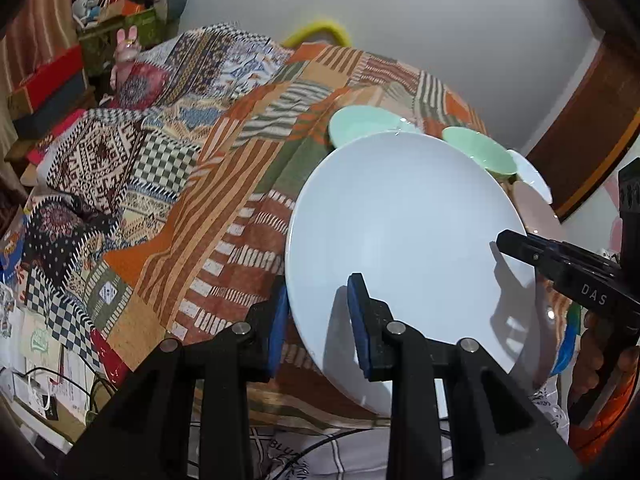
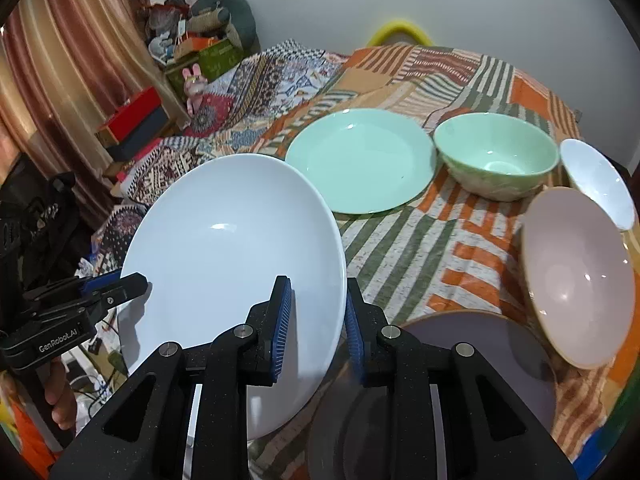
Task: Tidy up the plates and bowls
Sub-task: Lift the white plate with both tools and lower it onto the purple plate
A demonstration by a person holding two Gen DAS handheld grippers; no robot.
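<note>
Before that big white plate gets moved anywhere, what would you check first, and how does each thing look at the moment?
1. Left gripper straddles the white plate rim, one finger either side: ok.
2. Right gripper straddles the opposite rim: ok.
3. Pads actually pressing the plate on both sides: cannot tell.
4. Plate level: not ok, it looks tilted.
5. Landing spot: green plate is bare inside: ok.
6. Neighbours clear: green bowl, pink bowl, small white bowl and grey plate sit close on the right, so swing carefully: cannot tell.
</note>
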